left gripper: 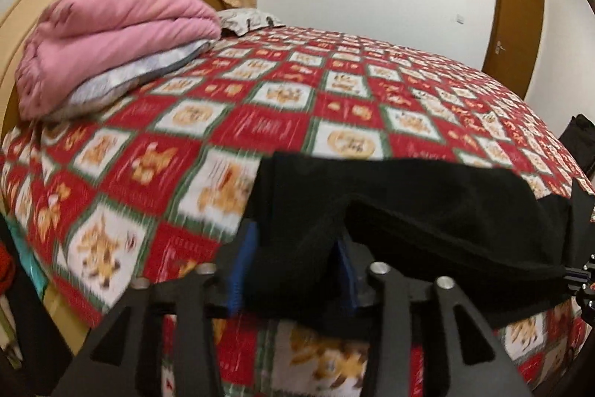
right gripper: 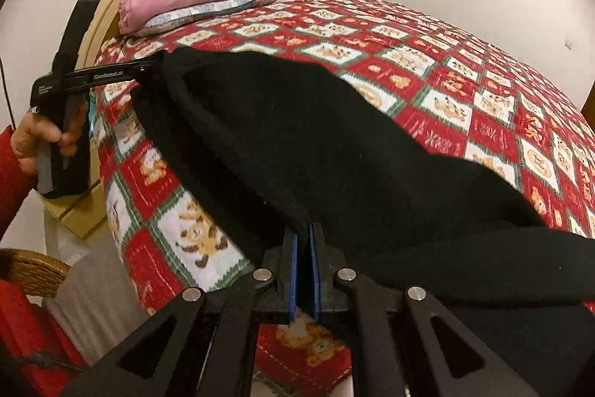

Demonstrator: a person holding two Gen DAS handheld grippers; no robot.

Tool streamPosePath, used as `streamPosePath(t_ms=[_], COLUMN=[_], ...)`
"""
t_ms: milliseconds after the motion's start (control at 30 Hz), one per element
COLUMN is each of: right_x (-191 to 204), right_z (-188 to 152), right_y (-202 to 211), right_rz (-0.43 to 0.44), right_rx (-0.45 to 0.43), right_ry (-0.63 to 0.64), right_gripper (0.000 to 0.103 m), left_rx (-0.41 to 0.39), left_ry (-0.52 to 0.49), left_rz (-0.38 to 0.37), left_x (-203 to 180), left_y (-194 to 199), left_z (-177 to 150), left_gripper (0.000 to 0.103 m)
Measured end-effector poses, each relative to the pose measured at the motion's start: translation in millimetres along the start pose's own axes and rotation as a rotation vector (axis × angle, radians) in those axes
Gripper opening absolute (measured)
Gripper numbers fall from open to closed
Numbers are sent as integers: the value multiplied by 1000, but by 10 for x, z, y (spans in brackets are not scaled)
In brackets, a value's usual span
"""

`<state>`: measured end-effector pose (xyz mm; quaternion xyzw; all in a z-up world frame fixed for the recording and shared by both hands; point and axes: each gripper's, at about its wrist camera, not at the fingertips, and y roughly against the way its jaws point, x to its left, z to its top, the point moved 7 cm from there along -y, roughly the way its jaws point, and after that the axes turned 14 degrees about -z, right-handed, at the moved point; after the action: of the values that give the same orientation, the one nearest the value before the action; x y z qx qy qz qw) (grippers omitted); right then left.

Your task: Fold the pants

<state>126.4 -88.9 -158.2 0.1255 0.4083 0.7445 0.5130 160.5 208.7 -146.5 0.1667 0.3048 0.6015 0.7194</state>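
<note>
Bed bkgd; L tongs & R tongs both clamp black pants.

Black pants cut off at right edge

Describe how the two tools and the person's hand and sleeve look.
Both tools are black with blue pads and silver pivot pins: the left tool and the right tool. The left tool's body bears small white lettering, too blurred to read. The bare hand comes out of a red sleeve.
</note>
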Motion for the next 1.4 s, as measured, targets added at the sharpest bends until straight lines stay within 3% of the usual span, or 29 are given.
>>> streamPosePath(t_ms=[100, 133, 367, 467, 567, 733, 800, 933, 1067, 1167, 1233, 1400], right_x=[1, 9, 41, 39, 35, 33, 33, 19, 1, -3, -6, -5], right_z=[-34, -43, -2, -24, -46, -39, -42, -47, -56, -60, -65, -52], right_y=[4, 9, 139, 71, 19, 26, 28, 7, 8, 10, 14, -1], right_rz=[2, 2, -4, -28, -22, -27, -27, -18, -14, -11, -11, -9], right_rx=[-6, -7, -26, -6, 7, 6, 6, 6, 4, 1, 1, 6], right_ry=[-5, -4, 22, 34, 11, 12, 9, -18, -30, -38, -40, -27], right_gripper=[6, 6, 6, 6, 6, 6, 6, 6, 6, 6, 6, 6], left_rx=[4, 7, 99, 149, 151, 93, 64, 26, 31, 19, -27, -44], left_ry=[-6, -9, -38, 29, 88, 272, 329, 384, 512, 584, 597, 578], left_rz=[9, 8, -21, -111, -204, -415, -459, -410, -370, -361, -330, -305], left_x=[82, 109, 106, 20, -129, -289, -318, -304, -189, -146, -78, -7], left_y=[134, 176, 323, 283, 272, 305, 337, 270, 52, -64, -27, -9], left_z=[-98, -132, -327, -457, -562, -499, -446, -369, -372, -350, -311, -229], left_gripper=[75, 78, 78, 78, 78, 78, 78, 80, 80, 74, 56, 28])
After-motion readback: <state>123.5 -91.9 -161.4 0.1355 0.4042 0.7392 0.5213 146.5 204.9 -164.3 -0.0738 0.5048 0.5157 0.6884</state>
